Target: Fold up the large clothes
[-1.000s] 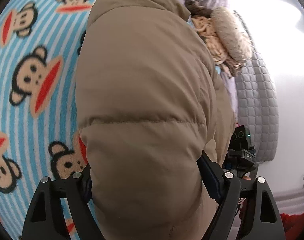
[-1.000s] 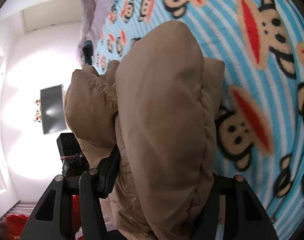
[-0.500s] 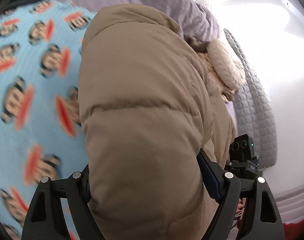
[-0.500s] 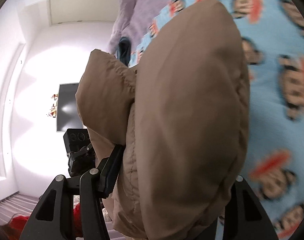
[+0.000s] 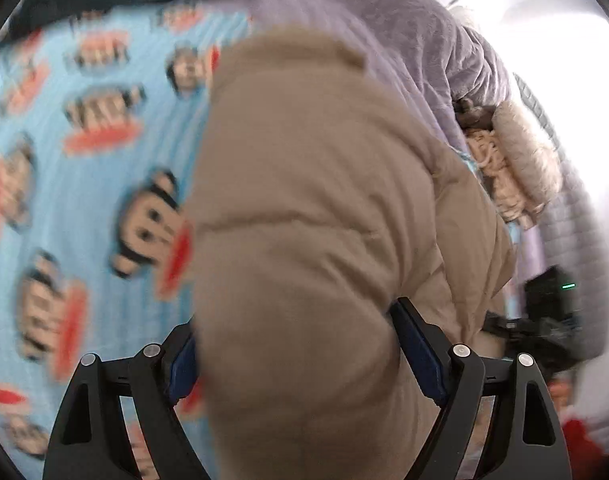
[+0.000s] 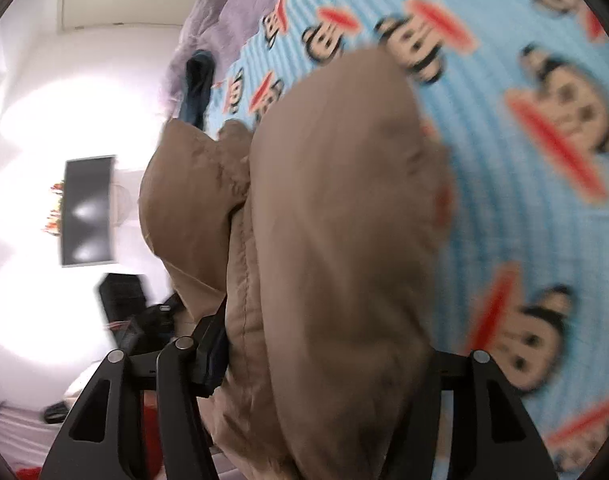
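Since half a second ago both views have swung and blurred — more monkey-print bedsheet (image 5: 84,208) shows beside the tan puffer jacket (image 5: 312,216). A purple blanket (image 5: 404,40) lies at the bed's far end; a dark wall screen (image 6: 88,210) hangs in the white room. Left gripper (image 5: 296,352) and right gripper (image 6: 324,356) each have jaws clamped on bunched jacket, held above the sheet.
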A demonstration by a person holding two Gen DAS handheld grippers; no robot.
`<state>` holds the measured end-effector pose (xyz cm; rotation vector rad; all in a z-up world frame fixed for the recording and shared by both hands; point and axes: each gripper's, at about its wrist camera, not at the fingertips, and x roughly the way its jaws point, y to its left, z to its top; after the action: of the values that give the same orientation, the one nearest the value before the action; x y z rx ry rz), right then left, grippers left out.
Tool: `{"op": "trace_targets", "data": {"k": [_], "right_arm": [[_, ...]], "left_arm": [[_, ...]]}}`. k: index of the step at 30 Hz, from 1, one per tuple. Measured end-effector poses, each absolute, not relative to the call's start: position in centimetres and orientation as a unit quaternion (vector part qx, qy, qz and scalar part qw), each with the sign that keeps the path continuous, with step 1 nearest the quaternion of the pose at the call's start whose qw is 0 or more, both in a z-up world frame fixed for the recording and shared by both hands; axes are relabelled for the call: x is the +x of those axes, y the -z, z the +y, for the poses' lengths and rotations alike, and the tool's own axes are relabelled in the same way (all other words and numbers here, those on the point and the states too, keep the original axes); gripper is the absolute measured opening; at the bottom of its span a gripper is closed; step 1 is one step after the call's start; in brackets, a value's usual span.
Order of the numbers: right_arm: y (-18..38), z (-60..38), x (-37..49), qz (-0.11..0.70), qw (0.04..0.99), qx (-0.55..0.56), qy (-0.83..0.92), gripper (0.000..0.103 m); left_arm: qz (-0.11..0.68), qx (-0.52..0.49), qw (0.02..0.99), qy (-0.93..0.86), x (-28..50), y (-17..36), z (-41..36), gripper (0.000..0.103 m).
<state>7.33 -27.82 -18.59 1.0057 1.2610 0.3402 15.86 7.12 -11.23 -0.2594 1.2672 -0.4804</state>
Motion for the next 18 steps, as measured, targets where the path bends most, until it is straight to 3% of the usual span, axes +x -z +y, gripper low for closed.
{"op": "trace_targets", "data": {"k": [2,3,4,5,6,12,18], "right_arm": [[16.1,-29.0,5.3,0.555,0.713,0.411,-0.117,0.062],[14.7,-29.6,4.2,0.549,0.729,0.396,-0.099,0.059],[13.9,-30.0,3.3,0.544,0.74,0.386,-0.087,0.052],[12.7,-30.3,2.4,0.538,0.75,0.376,-0.079,0.031],[11.7,-30.2,1.4,0.534,0.759,0.365,-0.074,0.02],[8.0,-24.3,-0.7,0.52,0.785,0.321,-0.101,0.017],[12.5,-19.4,-1.3,0.579,0.783,0.222,-0.052,0.017]], "left_arm": [[0.566,-0.066,0.791,0.221,15.7,9.1,6.8,0.063],[0.558,-0.044,0.798,0.223,15.7,8.2,6.4,0.05],[0.55,-0.031,0.802,0.229,16.0,7.4,5.9,0.045],[0.546,-0.026,0.804,0.234,16.4,6.8,5.5,0.042],[0.539,-0.025,0.806,0.243,16.9,6.3,4.7,0.042],[0.526,-0.001,0.8,0.287,18.3,6.8,-3.9,0.042],[0.544,0.066,0.794,0.262,18.0,10.8,-10.1,0.042]]}}
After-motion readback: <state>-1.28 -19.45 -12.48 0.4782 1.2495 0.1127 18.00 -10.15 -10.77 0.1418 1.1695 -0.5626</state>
